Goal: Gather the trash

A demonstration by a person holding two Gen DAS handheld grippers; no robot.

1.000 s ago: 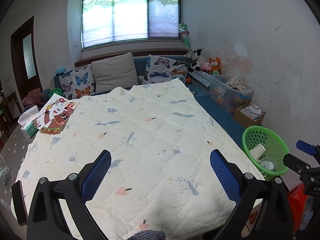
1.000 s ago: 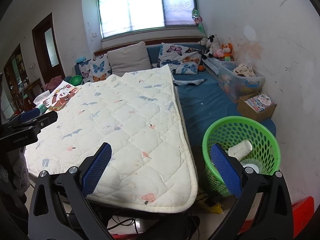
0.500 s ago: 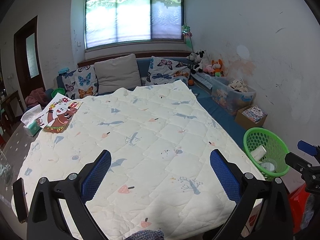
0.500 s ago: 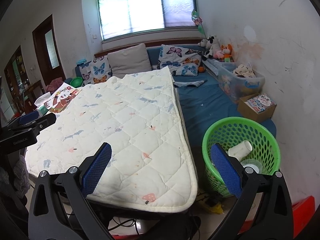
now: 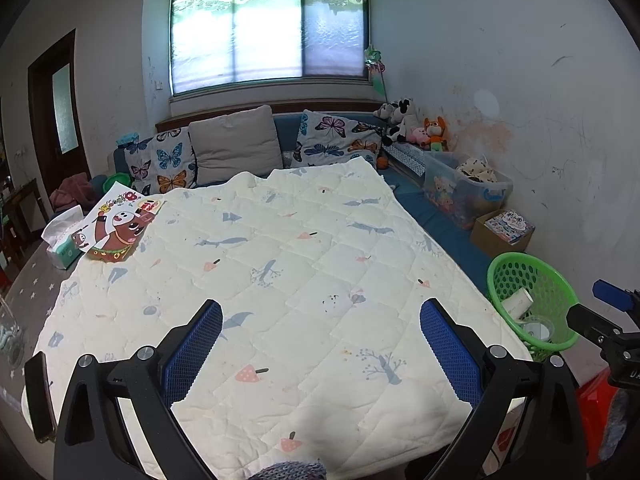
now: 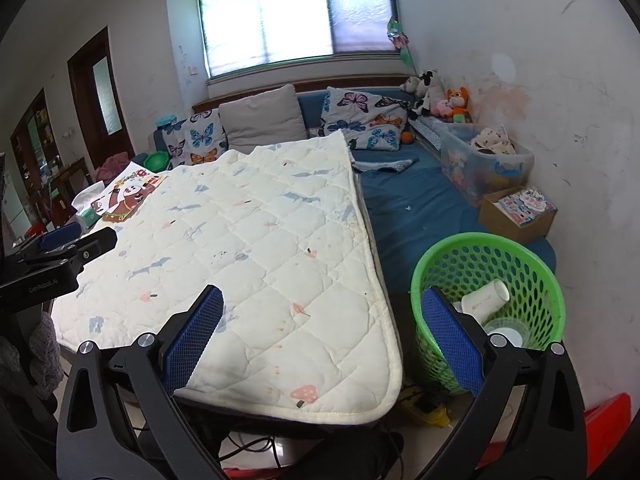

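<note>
Quilt-covered table (image 5: 304,264) bare of trash; cup (image 6: 486,300) already in green basket (image 6: 520,256) off right edge; both grippers (image 5: 320,344) (image 6: 322,340) wide, empty.

We carried two black plastic grippers, left (image 5: 320,344) and right (image 6: 322,336), each with blue mesh-textured finger pads (image 5: 194,350) and silver screws (image 5: 496,351); white "GenRobot.AI" lettering marked one body.
</note>
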